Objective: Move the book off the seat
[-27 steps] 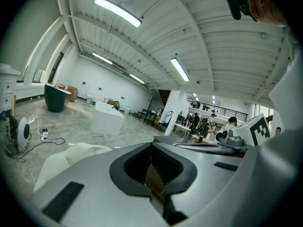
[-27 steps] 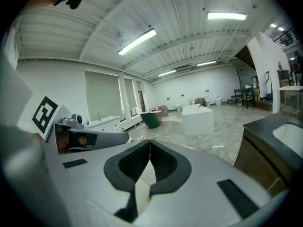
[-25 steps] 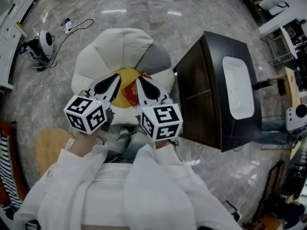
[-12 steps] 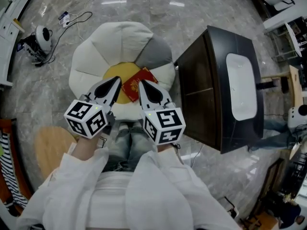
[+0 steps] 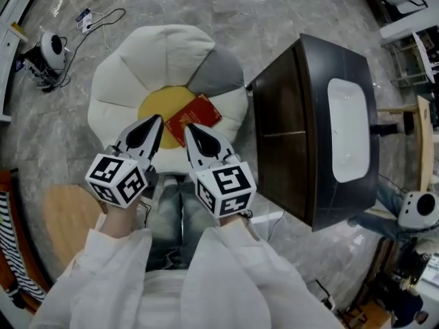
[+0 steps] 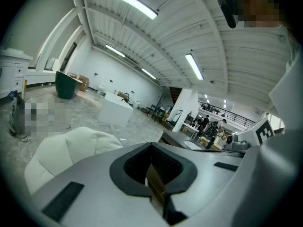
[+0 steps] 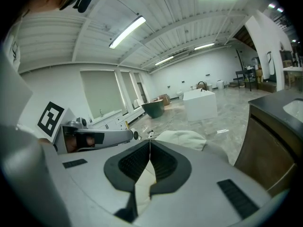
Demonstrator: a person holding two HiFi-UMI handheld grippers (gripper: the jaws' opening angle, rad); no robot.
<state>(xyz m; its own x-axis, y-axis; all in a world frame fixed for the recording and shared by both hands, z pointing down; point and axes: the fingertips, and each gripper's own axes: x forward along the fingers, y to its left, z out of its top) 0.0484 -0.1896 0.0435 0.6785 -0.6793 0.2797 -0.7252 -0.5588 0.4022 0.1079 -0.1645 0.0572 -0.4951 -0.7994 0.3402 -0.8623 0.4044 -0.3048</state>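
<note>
Book (image 5: 195,115): red cover, lies flat on the yellow centre of the seat (image 5: 171,53). Its right end reaches toward the white petal below the grey petal (image 5: 218,77). Seat is a flower-shaped cushion on the marble floor (image 5: 274,12).

Surroundings: a dark cabinet (image 5: 288,115) stands just right of the seat, its near corner close to the cushion edge. A white basin (image 5: 350,125) is set in its top. Well apart on the left, a white device (image 5: 49,46) sits on the floor. A wooden stool (image 5: 65,214) is at the near left. The person's legs (image 5: 171,208) are at the seat's near edge.

Tools: both are held side by side over the near part of the seat, pointing forward and slightly down, with white sleeves behind.

Left tool (image 5: 156,120): tip over the yellow centre, just left of the book. Jaws closed together, nothing gripped.

Right tool (image 5: 187,127): tip overlaps the book's near edge in the head view; contact cannot be told. Jaws closed together, nothing between them.
</note>
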